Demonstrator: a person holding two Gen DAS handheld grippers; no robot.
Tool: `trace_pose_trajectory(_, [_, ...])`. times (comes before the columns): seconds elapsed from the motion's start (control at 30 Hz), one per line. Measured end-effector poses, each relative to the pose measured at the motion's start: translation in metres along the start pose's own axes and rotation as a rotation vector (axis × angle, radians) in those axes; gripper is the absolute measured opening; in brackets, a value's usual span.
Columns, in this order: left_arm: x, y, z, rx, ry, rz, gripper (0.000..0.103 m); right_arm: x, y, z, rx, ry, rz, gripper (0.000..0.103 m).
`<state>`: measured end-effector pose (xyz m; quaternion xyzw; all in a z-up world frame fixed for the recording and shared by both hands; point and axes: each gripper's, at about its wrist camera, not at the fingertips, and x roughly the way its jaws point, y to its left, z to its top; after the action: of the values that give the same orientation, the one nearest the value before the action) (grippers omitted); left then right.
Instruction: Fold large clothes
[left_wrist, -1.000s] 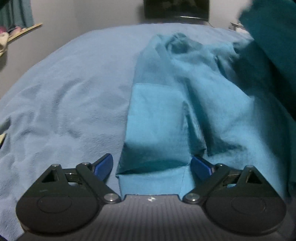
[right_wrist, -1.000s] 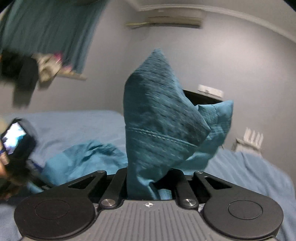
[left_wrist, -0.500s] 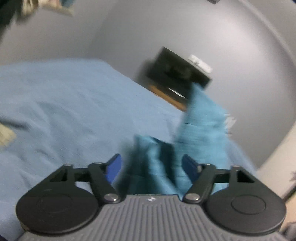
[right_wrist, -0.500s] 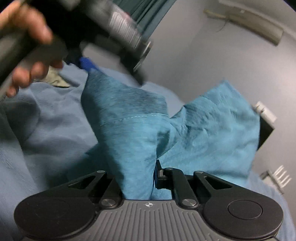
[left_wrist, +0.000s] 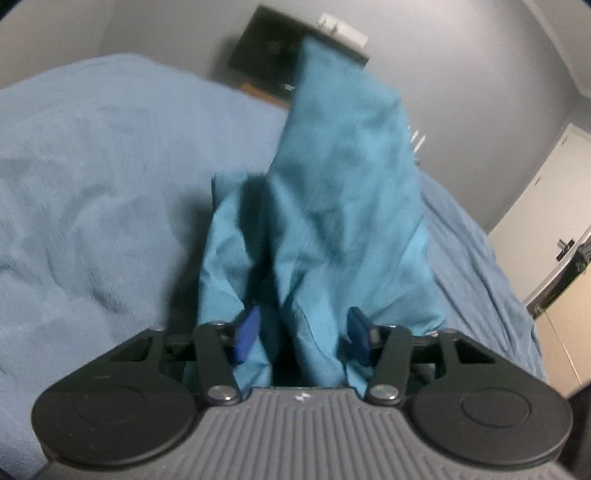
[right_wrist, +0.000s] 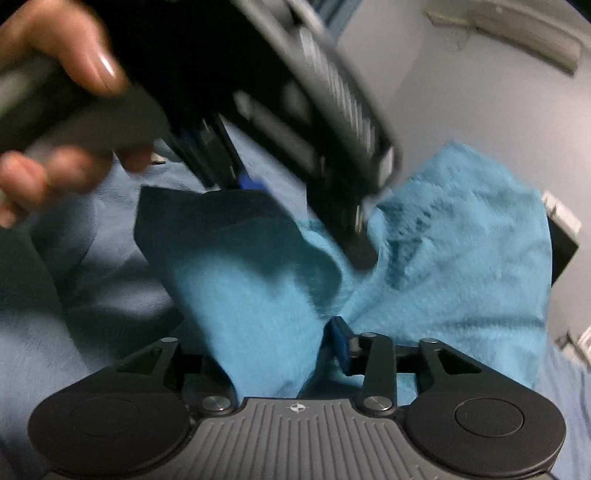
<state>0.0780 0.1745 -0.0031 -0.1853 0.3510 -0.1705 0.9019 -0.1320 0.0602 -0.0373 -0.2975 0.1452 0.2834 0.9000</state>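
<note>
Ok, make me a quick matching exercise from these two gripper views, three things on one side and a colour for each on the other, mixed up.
Things:
1. garment
2. bed cover
3. wall

Colours:
A. grey
B. teal
C. pale blue

Pairs: 1-B, 2-C, 3-A

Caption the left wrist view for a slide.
Left claw closing around bunched teal garment raised over a blue bedspread.
</note>
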Motion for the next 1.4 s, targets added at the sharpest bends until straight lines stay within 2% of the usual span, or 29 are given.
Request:
trace_pose_trajectory(0.07, [0.007,0.004,-0.003,-0.013,0.022,-0.004,0.033,-0.019,0.004,-0.006,-0.03,-0.021,0.004,0.055])
trace_pose_trajectory(0.1, [0.009,0.006,-0.003,-0.019,0.029,-0.014,0.027,-0.03,0.005,-0.011,-0.049,-0.021,0.005,0.056])
trace_pose_trajectory(0.27, [0.006,-0.004,-0.001,0.025,0.039,-0.005,0.021,-0.083,-0.017,-0.034,-0.027,-0.018,0.041,0.064])
trace_pose_trajectory(0.37, [0.007,-0.006,0.001,0.057,0.044,0.018,0.021,-0.112,-0.053,-0.046,0.106,-0.025,0.129,0.065])
trace_pose_trajectory(0.5, [0.014,-0.012,0.003,0.089,0.063,0.055,0.021,-0.116,-0.121,-0.055,0.385,-0.048,0.228,0.061])
trace_pose_trajectory(0.57, [0.013,-0.012,0.003,0.089,0.064,0.056,0.021,-0.105,-0.161,-0.046,0.528,-0.086,0.231,0.061])
trace_pose_trajectory(0.63, [0.015,-0.016,0.003,0.1,0.063,0.06,0.021,-0.094,-0.191,-0.04,0.601,-0.112,0.182,0.061])
trace_pose_trajectory(0.77, [0.016,-0.021,0.003,0.139,0.071,0.079,0.021,-0.056,-0.235,-0.026,0.628,-0.051,-0.08,0.061])
trace_pose_trajectory(0.87, [0.017,-0.023,0.003,0.162,0.081,0.085,0.021,-0.024,-0.265,-0.023,0.71,-0.031,-0.18,0.055])
trace_pose_trajectory(1.0, [0.02,-0.031,0.004,0.211,0.101,0.113,0.021,0.026,-0.274,-0.014,0.735,0.017,-0.148,0.049])
trace_pose_trajectory(1.13, [0.025,-0.031,0.004,0.237,0.117,0.145,0.021,0.075,-0.263,0.004,0.629,0.062,-0.152,0.049])
trace_pose_trajectory(1.23, [0.027,-0.025,0.006,0.236,0.12,0.159,0.021,0.119,-0.257,0.013,0.553,0.145,-0.163,0.05])
trace_pose_trajectory(1.33, [0.032,-0.021,0.006,0.236,0.135,0.161,0.021,0.163,-0.26,0.018,0.514,0.225,-0.154,0.051])
trace_pose_trajectory(1.4, [0.036,-0.022,0.007,0.241,0.148,0.163,0.02,0.188,-0.262,0.022,0.497,0.242,-0.151,0.053])
